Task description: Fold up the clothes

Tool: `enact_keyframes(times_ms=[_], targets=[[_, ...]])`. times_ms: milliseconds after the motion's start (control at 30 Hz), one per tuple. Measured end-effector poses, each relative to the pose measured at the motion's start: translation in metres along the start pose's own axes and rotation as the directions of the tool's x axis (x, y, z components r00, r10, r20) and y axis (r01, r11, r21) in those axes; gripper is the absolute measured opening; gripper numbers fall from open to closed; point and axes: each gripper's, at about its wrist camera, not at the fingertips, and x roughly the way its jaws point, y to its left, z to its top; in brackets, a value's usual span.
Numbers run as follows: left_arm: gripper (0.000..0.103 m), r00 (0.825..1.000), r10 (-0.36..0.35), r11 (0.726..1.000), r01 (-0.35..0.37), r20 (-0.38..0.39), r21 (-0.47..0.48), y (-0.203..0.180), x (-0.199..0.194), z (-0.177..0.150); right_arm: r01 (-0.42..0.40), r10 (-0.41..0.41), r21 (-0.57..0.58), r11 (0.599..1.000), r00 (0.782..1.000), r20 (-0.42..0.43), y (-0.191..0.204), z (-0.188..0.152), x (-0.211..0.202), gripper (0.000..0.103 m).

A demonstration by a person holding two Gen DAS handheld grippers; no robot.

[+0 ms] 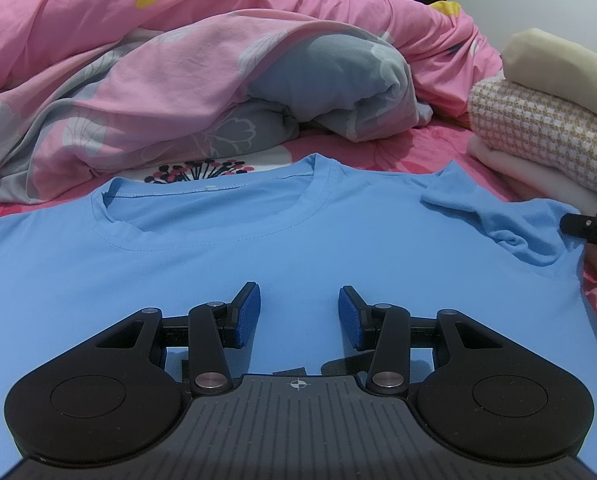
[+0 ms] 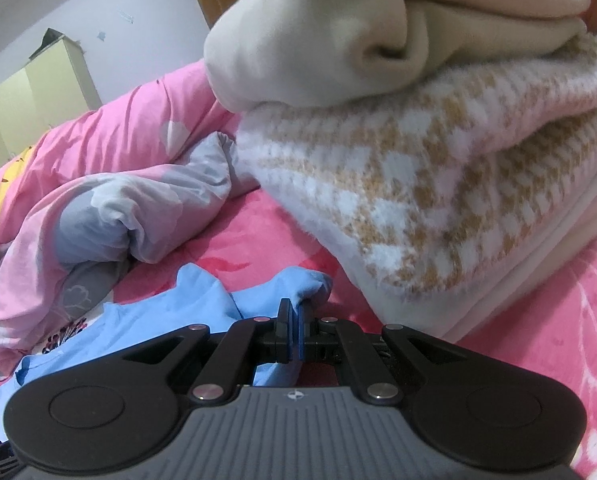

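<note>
Right claw (image 2: 294, 320) clamped on blue T-shirt (image 2: 202, 300) sleeve, folded stack (image 2: 438, 200) beside.

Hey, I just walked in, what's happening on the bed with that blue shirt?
A person holding a gripper in each hand is folding a blue T-shirt spread flat on the pink bedsheet. The right gripper is shut on the shirt's bunched sleeve, next to a stack of folded clothes. The left gripper is open above the shirt's chest, holding nothing. A rumpled pink quilt lies behind.
</note>
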Motion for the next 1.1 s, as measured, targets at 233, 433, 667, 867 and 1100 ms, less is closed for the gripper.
enact_keyframes(times_ms=[233, 433, 667, 867, 1100], targets=[[0.043, 1.0, -0.001, 1.0, 0.001, 0.0, 0.0, 0.0, 0.0, 0.0, -0.009, 0.01, -0.037, 0.999, 0.999, 0.032, 0.004, 0.002, -0.006, 0.002], [0.043, 1.0, -0.001, 1.0, 0.001, 0.0, 0.0, 0.0, -0.001, 0.0, -0.051, 0.057, -0.106, 0.993, 0.997, 0.056, 0.015, 0.002, -0.013, 0.002], [0.043, 1.0, 0.0, 1.0, 0.0, 0.0, 0.0, 0.0, -0.001, 0.0, -0.165, 0.178, -0.217, 0.962, 0.983, 0.04, 0.034, 0.001, -0.023, 0.002], [0.043, 1.0, -0.001, 1.0, 0.001, 0.0, -0.003, 0.0, 0.0, 0.0, -0.379, 0.384, -0.383, 0.843, 0.921, -0.067, 0.056, -0.003, -0.045, 0.002], [0.043, 1.0, -0.004, 1.0, 0.004, 0.0, -0.008, 0.001, 0.0, 0.0, -0.524, 0.426, -0.54, 0.658, 0.851, -0.306, 0.079, -0.034, -0.062, 0.002]])
